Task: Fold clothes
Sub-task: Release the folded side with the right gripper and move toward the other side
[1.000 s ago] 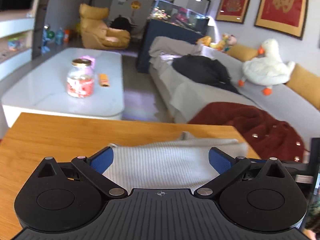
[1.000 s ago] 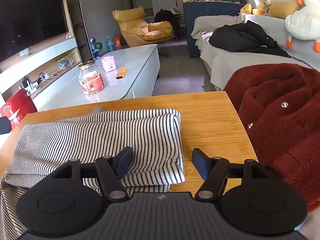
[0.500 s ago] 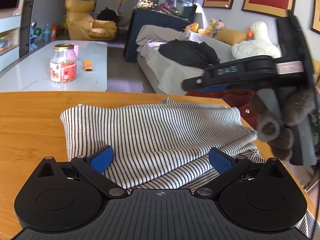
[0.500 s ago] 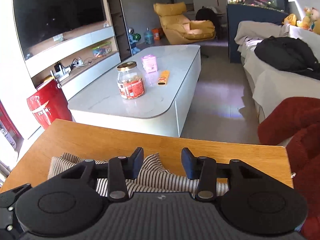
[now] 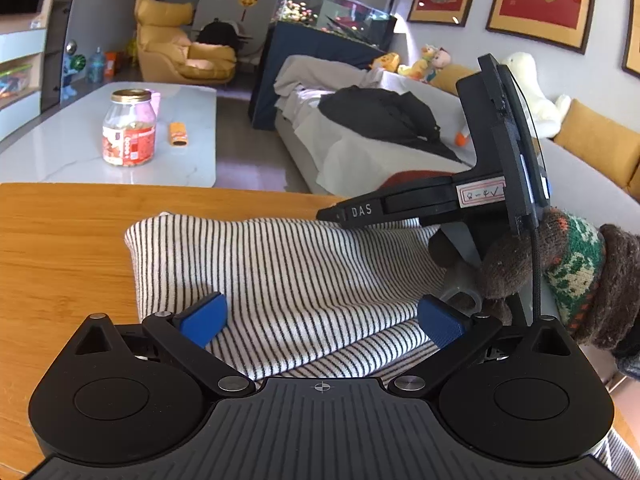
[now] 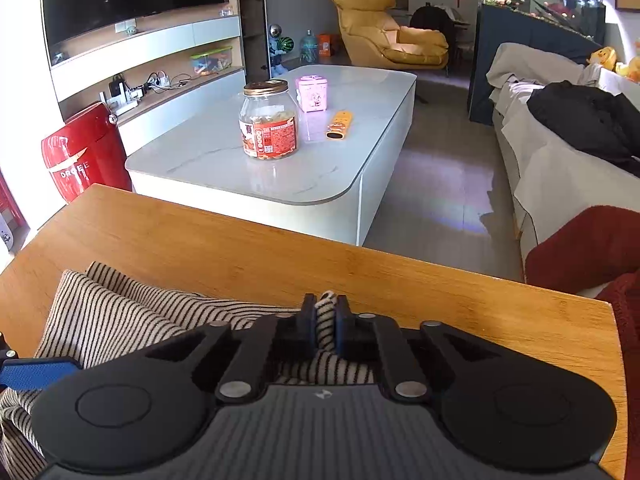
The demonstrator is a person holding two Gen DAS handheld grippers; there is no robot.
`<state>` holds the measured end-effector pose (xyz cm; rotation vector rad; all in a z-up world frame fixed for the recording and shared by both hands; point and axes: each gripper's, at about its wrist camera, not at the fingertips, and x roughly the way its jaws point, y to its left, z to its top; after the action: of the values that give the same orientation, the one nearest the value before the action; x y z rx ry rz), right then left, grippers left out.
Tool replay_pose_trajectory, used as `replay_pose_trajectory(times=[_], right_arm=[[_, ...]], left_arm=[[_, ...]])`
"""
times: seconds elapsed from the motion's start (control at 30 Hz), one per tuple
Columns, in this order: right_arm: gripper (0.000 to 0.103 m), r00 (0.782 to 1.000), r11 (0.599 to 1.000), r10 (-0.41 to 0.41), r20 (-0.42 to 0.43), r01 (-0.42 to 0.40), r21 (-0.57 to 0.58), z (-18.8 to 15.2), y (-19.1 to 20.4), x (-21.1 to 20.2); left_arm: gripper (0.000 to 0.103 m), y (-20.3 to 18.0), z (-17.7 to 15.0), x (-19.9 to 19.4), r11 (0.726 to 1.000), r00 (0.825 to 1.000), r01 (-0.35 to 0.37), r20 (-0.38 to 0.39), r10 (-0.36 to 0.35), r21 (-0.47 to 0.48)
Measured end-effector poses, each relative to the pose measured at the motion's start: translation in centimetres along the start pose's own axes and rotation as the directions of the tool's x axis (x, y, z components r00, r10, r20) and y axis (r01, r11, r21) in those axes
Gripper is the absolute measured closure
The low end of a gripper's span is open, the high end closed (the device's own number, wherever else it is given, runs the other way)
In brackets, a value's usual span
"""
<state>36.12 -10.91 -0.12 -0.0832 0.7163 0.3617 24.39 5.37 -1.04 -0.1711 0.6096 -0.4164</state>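
One black-and-white striped knit garment (image 5: 280, 276) lies folded in soft ribbed layers on the warm-toned wooden surface (image 5: 60, 240), toward its right end. Two tools work on it. The left tool (image 5: 320, 316) has its two blue textured pads (image 5: 204, 316) spread wide apart, resting over the near layers of the cloth and gripping nothing. The right tool (image 6: 325, 322) has its two black fingers drawn together, clamped on a small raised pinch of the striped fabric at the garment's far edge. In the left wrist view, the right tool's black body shows side-on, held by a hand in a fuzzy brown knitted glove (image 5: 504, 268) with a green patterned cuff. Beyond the surface stands one white rounded coffee table (image 6: 352, 184) carrying one clear glass jar with a gold lid (image 6: 269, 124), one pink tin (image 6: 313, 94) and one flat orange pack (image 6: 339, 125).
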Motion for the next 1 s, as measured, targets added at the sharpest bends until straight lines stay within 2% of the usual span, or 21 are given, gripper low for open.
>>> replay_pose_trajectory(times=[0.1,0.23,0.3,0.47,0.57,0.6,0.63,0.7,0.73,0.77,0.8,0.87,1.0], right_arm=[[0.097,0.993,0.995,0.089,0.083,-0.092,0.029,0.4,-0.3,-5.2],[0.098,0.975,0.982,0.186,0.12,-0.189,0.015,-2.1,0.0,-12.8],[0.098,0.971,0.974,0.223,0.085,-0.226,0.031,-4.7,0.1,-15.2],[0.097,0.962,0.962,0.268,-0.042,-0.265,0.066,-11.7,1.0,-17.3],[0.096,0.954,0.954,0.295,-0.049,-0.292,0.07,-13.0,1.0,-19.1],[0.096,0.955,0.953,0.297,-0.023,-0.295,0.069,-12.9,0.7,-20.2],[0.094,0.956,0.953,0.295,0.013,-0.295,0.065,-12.6,0.2,-21.4],[0.079,0.961,0.962,0.256,0.103,-0.264,0.073,-11.7,-1.3,-23.7],[0.064,0.968,0.972,0.211,0.137,-0.223,0.077,-11.4,-2.1,-24.6],[0.055,0.973,0.981,0.16,0.166,-0.175,0.079,-11.1,-2.8,-25.2],[0.053,0.979,0.99,0.106,0.177,-0.121,0.078,-11.1,-3.4,-25.5],[0.053,0.989,0.994,0.037,0.14,-0.052,0.1,-11.5,-4.5,-24.8],[0.052,0.999,0.983,0.041,-0.007,-0.039,0.177,-13.9,-6.0,-22.0]], left_arm=[[0.0,1.3,1.5,-2.9,0.999,1.0,0.011,0.025,-0.01,-0.05],[0.0,2.9,4.3,-7.8,0.997,0.996,0.028,0.085,-0.021,-0.077],[0.0,3.2,5.3,-9.1,0.996,0.995,0.038,0.094,-0.031,-0.078],[0.0,2.2,5.2,-8.2,0.999,0.999,0.035,0.037,-0.034,-0.04],[0.0,1.5,5.1,-7.6,0.999,0.999,0.034,0.003,-0.034,-0.017],[0.0,1.3,4.5,-7.3,0.999,0.999,0.033,-0.023,-0.033,0.005],[0.0,1.0,3.9,-7.0,0.999,0.998,0.032,-0.05,-0.03,0.028],[0.0,0.9,2.6,-6.9,0.996,0.996,0.007,-0.093,0.001,0.09],[0.0,0.9,1.9,-6.9,0.992,0.993,-0.008,-0.114,0.022,0.123],[0.0,1.2,1.3,-7.0,0.99,0.99,-0.015,-0.133,0.034,0.141],[0.0,1.6,0.7,-7.2,0.987,0.987,-0.019,-0.157,0.044,0.16],[0.0,2.6,-0.3,-7.9,0.982,0.98,-0.051,-0.179,0.084,0.182],[0.0,4.0,-1.0,-9.7,0.983,0.973,-0.081,-0.199,0.113,0.162]])
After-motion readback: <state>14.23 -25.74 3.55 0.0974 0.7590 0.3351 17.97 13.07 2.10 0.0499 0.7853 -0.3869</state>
